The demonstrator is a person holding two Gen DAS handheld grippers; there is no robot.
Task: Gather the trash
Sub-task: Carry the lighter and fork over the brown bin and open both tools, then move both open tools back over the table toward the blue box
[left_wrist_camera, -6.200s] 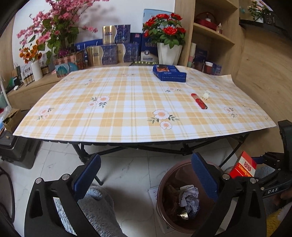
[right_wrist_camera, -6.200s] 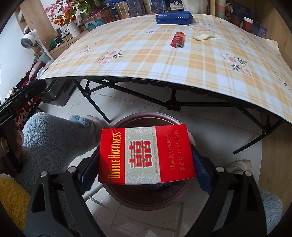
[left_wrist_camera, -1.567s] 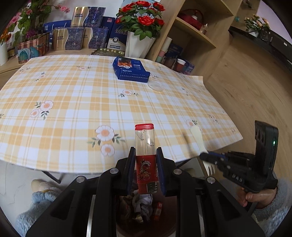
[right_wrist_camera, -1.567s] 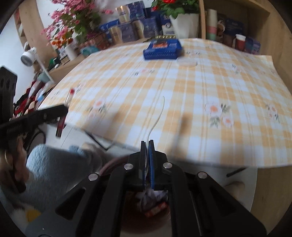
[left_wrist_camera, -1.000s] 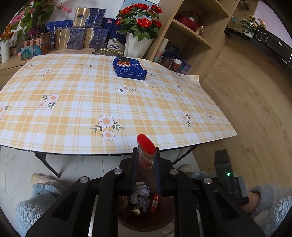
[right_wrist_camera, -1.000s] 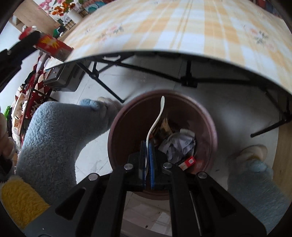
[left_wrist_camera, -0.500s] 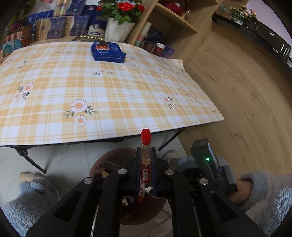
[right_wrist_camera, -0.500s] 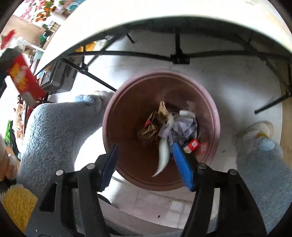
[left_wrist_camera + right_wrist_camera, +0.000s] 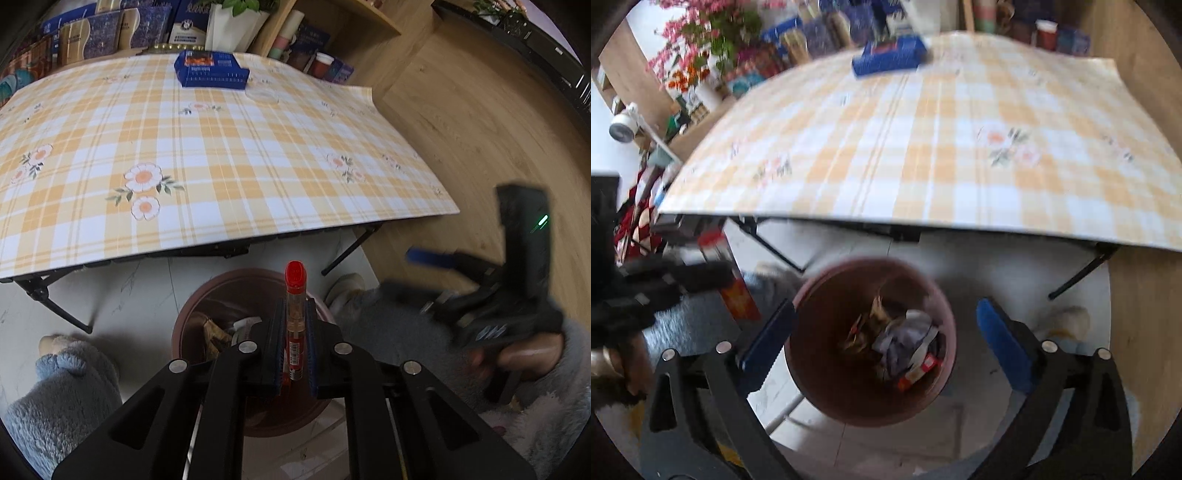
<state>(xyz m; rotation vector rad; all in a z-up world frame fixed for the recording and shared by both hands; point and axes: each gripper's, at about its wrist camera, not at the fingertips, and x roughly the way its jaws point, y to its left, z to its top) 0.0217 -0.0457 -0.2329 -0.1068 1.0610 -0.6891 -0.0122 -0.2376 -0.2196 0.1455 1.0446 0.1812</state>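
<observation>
The left tongs were clamped on 1 red-capped lighter, held upright above 1 brown trash bin. The right tongs were opening wide, empty, over that bin, where 1 white plastic fork lay among crumpled scraps. On the checked bench sat 1 blue box and 1 clear lid.

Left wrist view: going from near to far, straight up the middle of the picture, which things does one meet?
Tongs → lighter → bin → tablecloth → blue box
</observation>
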